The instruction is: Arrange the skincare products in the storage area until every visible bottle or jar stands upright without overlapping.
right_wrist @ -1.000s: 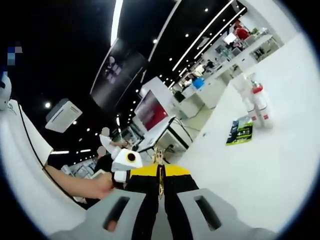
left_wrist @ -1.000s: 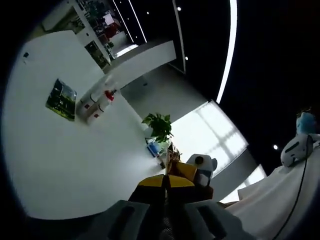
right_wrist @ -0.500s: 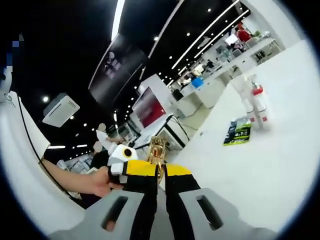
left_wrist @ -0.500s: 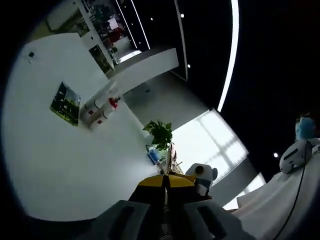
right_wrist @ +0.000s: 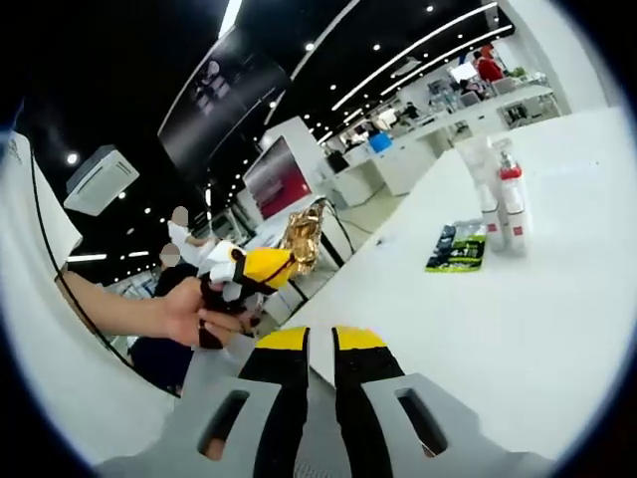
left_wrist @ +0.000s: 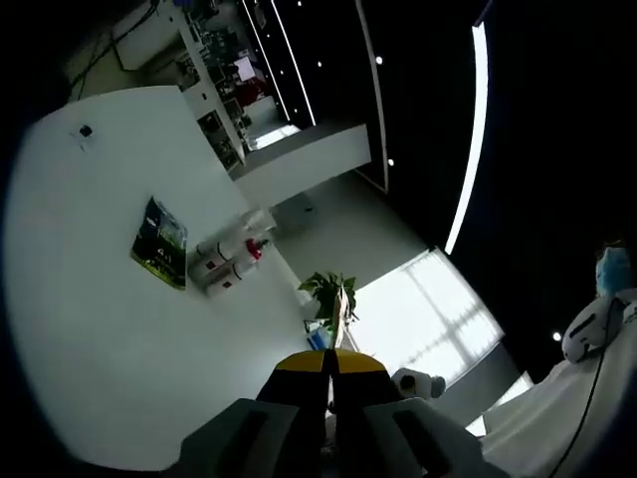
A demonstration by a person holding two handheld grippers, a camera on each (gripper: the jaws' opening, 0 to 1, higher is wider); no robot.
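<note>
- Since half a second ago my right gripper [right_wrist: 319, 339] lets go; its jaws stand narrowly apart, empty
- My left gripper [right_wrist: 267, 267] pinches the gold item [right_wrist: 304, 237] over the bench [right_wrist: 518, 329]

The two white bottles [left_wrist: 231, 261] stand far ahead of the left hand-held gripper [left_wrist: 329, 366], too small for their labels to be read; whether they touch cannot be told. Print on the dark packet [right_wrist: 456, 248], well ahead of the right hand-held gripper [right_wrist: 320, 344], is a blur. In the right gripper view, a gold thing [right_wrist: 302, 235] sits in the tips of the left hand-held gripper; its kind cannot be told. The tabletop [right_wrist: 518, 339] is cut off by the view's edge.
</note>
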